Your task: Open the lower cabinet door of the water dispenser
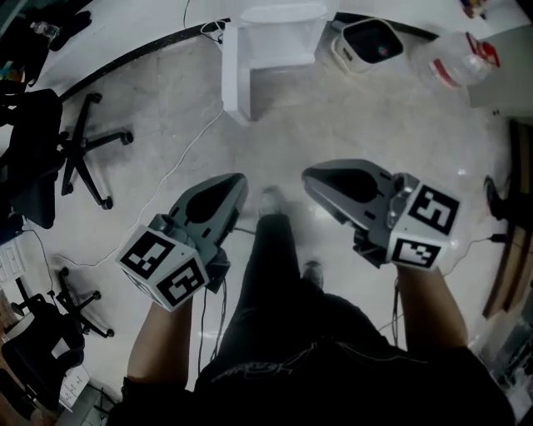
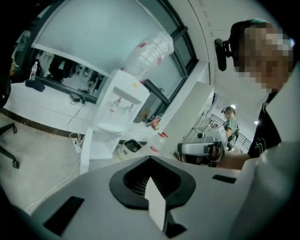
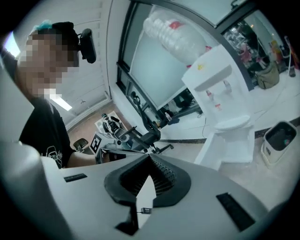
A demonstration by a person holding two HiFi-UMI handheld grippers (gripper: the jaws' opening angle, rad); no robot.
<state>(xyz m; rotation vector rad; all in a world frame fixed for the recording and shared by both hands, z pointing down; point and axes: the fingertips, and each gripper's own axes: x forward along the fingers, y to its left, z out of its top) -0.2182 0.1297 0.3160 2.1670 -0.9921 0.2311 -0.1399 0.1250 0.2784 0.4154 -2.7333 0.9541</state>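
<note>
Lower cabinet door [image 1: 234, 79] at upper centre of head view, standing out from water dispenser [image 1: 279, 25]; apparently open already. Left claw [image 1: 240, 180] and right claw [image 1: 308, 176] both closed, empty, mid-frame, well apart from door. Risks: unheld door swings back; re-approach with closed claws knocks panel; cable [image 1: 179, 158] on floor snags feet.

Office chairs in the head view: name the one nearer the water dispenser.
The upper-left office chair, with only open floor between it and the water dispenser; the lower-left office chair stands much farther back.
</note>
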